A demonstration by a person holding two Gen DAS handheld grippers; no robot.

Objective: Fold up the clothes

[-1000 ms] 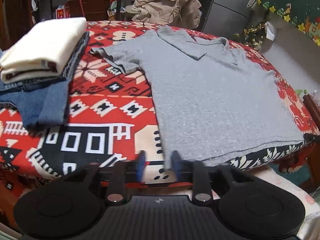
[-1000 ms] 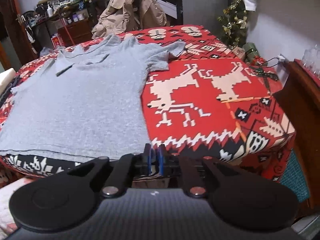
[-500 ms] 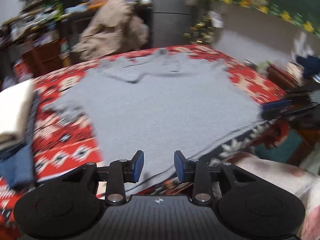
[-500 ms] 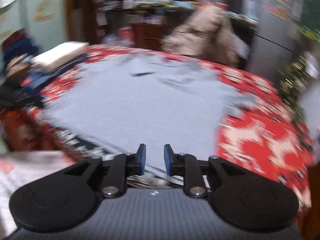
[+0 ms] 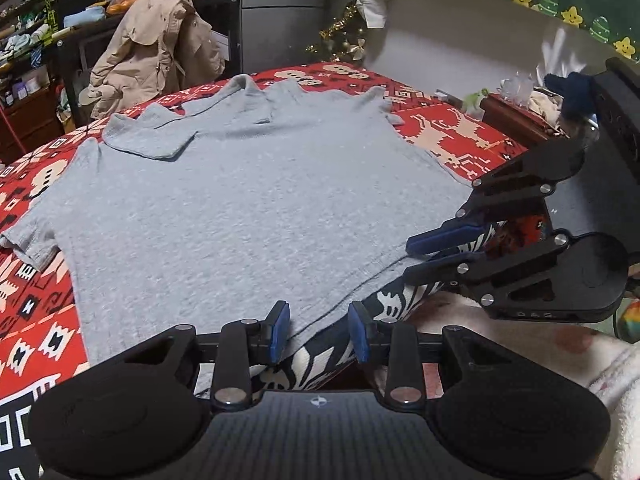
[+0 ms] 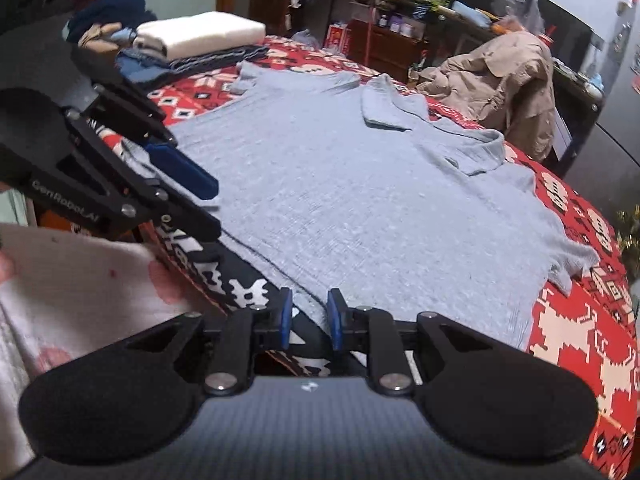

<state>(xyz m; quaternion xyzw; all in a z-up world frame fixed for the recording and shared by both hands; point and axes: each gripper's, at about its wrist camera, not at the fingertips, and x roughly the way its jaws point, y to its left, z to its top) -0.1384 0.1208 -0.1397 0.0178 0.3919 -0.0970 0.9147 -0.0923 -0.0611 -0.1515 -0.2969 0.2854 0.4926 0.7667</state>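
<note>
A grey polo shirt [image 5: 240, 208] [image 6: 360, 200] lies flat on a red patterned blanket [image 5: 36, 320], collar far, hem near. My left gripper [image 5: 319, 330] is open at the near hem, and the hem edge runs across the gap between its blue pads. From the right wrist view, the left gripper [image 6: 214, 208] straddles the hem's left corner. My right gripper [image 6: 309, 318] has its jaws closing, the hem edge between them, the pads not pressing. The left wrist view shows the right gripper [image 5: 414, 258] at the hem's right corner.
A folded stack of clothes [image 6: 200, 38], white on denim, sits on the blanket's far left. A beige jacket [image 5: 156, 44] hangs on a chair behind. A wooden stand [image 5: 516, 120] is at the right. White and pink cloth [image 5: 520, 344] lies below the near edge.
Both grippers have swung inward along the near edge to the shirt's hem, and each has come into the other's view. The right jaws, nearly shut a second ago, now stand apart.
</note>
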